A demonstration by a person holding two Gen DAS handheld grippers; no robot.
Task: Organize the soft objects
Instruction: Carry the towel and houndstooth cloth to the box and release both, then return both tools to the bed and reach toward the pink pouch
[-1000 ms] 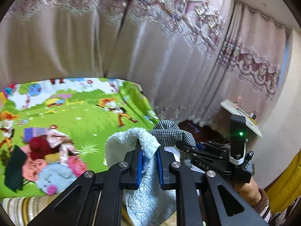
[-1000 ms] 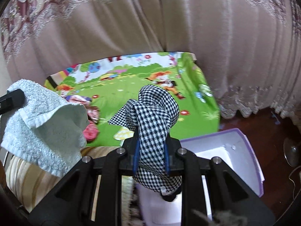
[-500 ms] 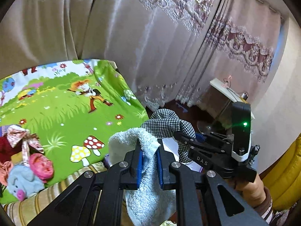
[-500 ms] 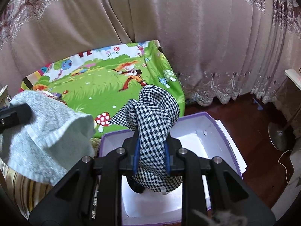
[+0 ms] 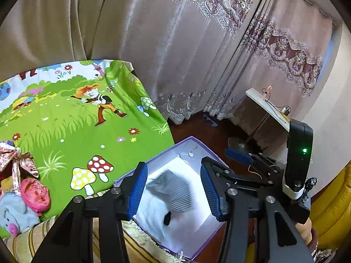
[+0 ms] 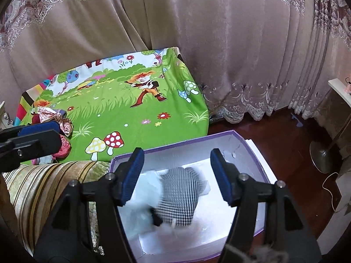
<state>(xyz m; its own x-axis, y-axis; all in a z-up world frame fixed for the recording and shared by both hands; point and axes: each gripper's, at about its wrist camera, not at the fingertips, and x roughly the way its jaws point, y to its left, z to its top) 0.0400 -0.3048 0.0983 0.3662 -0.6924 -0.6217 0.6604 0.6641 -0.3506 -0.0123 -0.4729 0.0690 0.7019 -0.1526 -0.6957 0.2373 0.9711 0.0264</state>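
Both grippers are spread wide with nothing between the pads, hanging over the box (image 6: 248, 141). The left gripper (image 5: 173, 188) shows the box at about 6 o'clock in its view; the right gripper (image 6: 176, 176) has it dead center low, too.

The checked cloth (image 6: 178, 199) is down inside the box, motion-blurred, bunched into a lump. Its long axis runs roughly 12 to 6 in the right view, with the narrower end pointing down toward 6, where a little white tag sticks out. In the left view it's a grey streaky smear, so I can't tell its direction there. The pale towel (image 6: 143, 195) is in the box as well, touching the cloth at its 9 o'clock side, also blurry.

The box is white inside with a purple rim and sits on a dark wood floor (image 6: 283, 129), right beside a striped cushion edge (image 6: 43, 179) at 8 o'clock. Above that, a green cartoon mat (image 6: 136, 114) with mushrooms covers the surface, and a heap of plush toys (image 5: 24, 195) lies on it at 9 o'clock in the left view. Heavy beige curtains (image 6: 219, 43) with lace trim fill the back, from 10 to 2. A white table (image 5: 267, 107) stands at 3 o'clock.
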